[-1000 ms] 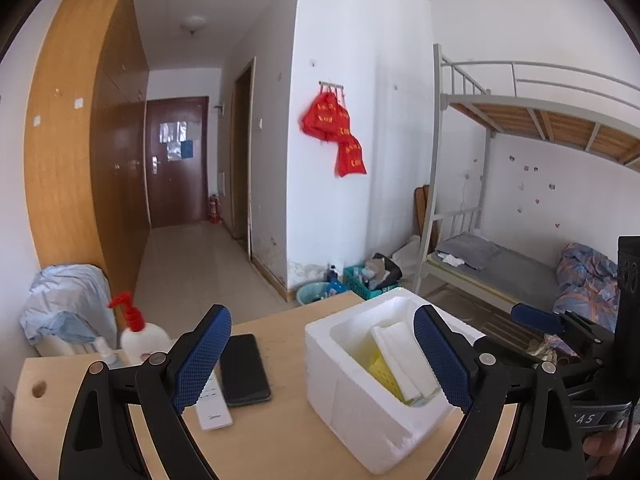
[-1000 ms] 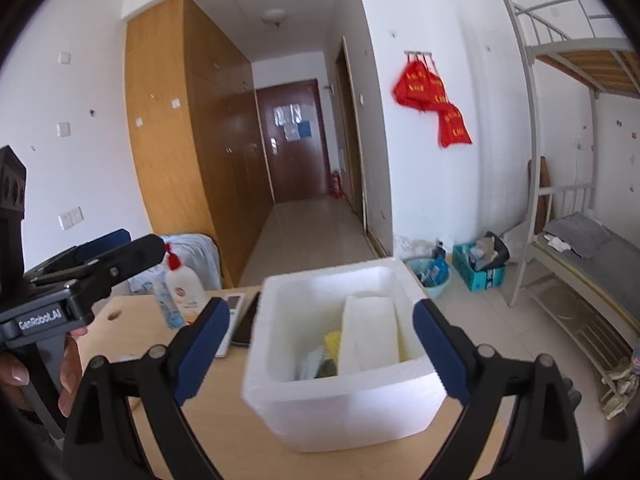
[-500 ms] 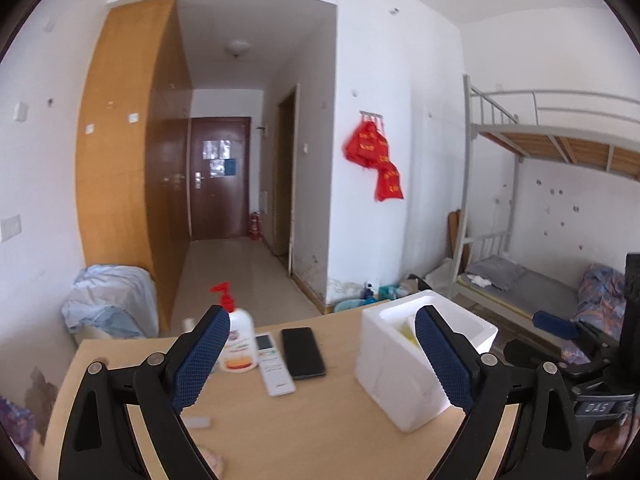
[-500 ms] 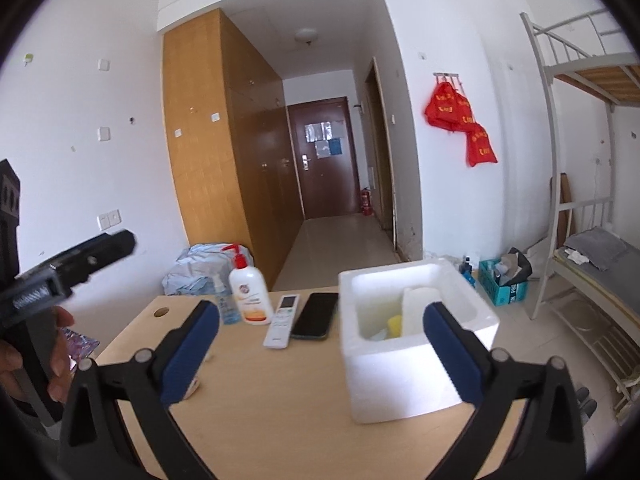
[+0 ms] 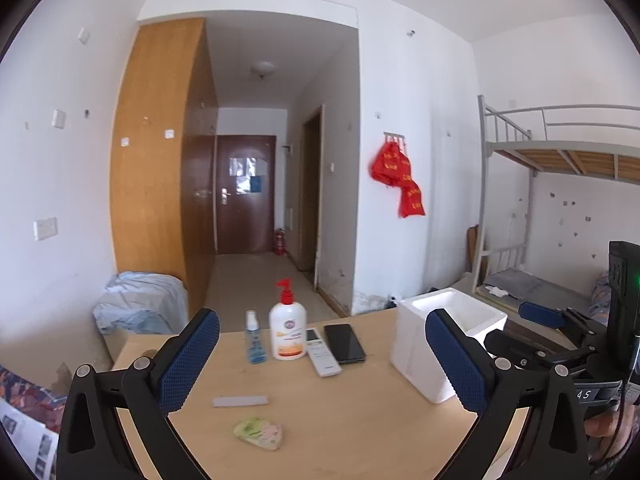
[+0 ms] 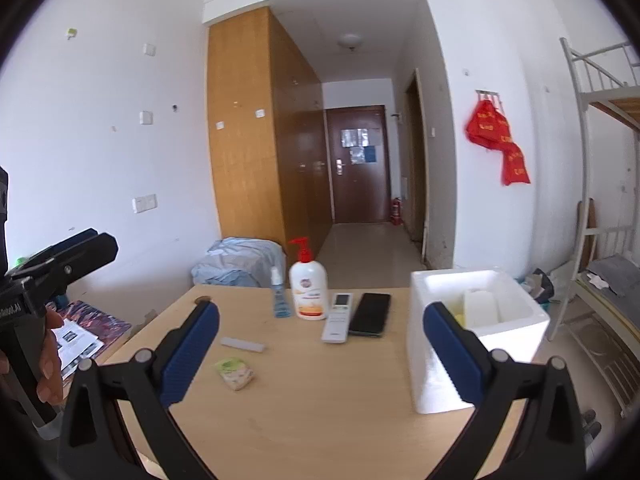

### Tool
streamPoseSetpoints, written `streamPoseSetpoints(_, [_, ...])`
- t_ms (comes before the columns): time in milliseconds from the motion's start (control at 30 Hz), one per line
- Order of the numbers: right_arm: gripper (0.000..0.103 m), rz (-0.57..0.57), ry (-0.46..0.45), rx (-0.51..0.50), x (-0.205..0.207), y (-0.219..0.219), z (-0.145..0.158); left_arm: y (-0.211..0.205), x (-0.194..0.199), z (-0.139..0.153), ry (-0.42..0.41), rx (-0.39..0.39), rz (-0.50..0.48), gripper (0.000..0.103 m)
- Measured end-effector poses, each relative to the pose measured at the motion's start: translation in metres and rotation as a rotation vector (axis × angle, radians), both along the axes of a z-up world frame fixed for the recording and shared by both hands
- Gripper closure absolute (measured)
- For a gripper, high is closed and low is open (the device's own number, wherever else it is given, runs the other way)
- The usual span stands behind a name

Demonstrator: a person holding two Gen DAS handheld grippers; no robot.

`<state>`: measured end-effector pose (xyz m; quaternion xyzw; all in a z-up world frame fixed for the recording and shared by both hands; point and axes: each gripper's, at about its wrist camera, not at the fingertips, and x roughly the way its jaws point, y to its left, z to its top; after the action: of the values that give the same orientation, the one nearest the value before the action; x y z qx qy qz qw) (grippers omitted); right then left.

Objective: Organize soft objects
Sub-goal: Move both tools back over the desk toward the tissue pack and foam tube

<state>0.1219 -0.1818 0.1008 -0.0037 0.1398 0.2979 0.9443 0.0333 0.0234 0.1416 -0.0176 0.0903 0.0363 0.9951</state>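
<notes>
A white foam box (image 5: 440,344) (image 6: 476,332) stands at the right of the wooden table (image 6: 320,408); white and yellow soft pieces (image 6: 480,306) lie inside it. A small green-and-pale soft packet (image 5: 259,433) (image 6: 235,373) lies on the table near the front left. A thin grey strip (image 5: 239,401) (image 6: 243,345) lies beside it. My left gripper (image 5: 320,364) is open and empty above the table's near edge. My right gripper (image 6: 320,360) is open and empty, held back from the box.
A pump bottle (image 6: 308,290), a blue spray bottle (image 6: 279,298), a white remote (image 6: 338,316) and a black phone (image 6: 370,314) sit at the table's far side. A bunk bed (image 5: 560,184) stands at the right. Booklets (image 6: 76,340) lie left of the table.
Both grippers have pulled back and up from the foam box. The view now takes in the whole table with the packet and strip. Both stay open.
</notes>
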Motion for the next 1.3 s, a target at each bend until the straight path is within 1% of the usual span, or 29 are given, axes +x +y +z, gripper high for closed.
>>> streamPoseSetpoints(100, [0.000, 0.032, -0.005, -0.007, -0.008, 0.011, -0.001, 0.007, -0.015, -0.004, -0.006, 0.010, 0.032, 0.000])
streamPoseSetpoints(300, [0.000, 0.102, -0.010, -0.038, -0.017, 0.037, -0.007, 0.019, -0.027, -0.013, 0.006, 0.028, 0.099, 0.000])
streamPoseSetpoints(600, [0.000, 0.177, 0.010, -0.042, -0.016, 0.062, -0.017, 0.043, -0.037, -0.028, 0.031, 0.013, 0.175, 0.000])
streamPoseSetpoints(967, [0.000, 0.269, 0.065, -0.076, -0.002, 0.089, -0.041, 0.065, -0.012, -0.065, 0.124, -0.015, 0.218, 0.000])
streamPoseSetpoints(1300, [0.000, 0.301, 0.145, -0.121, 0.024, 0.111, -0.066, 0.086, 0.019, -0.102, 0.210, -0.074, 0.224, 0.000])
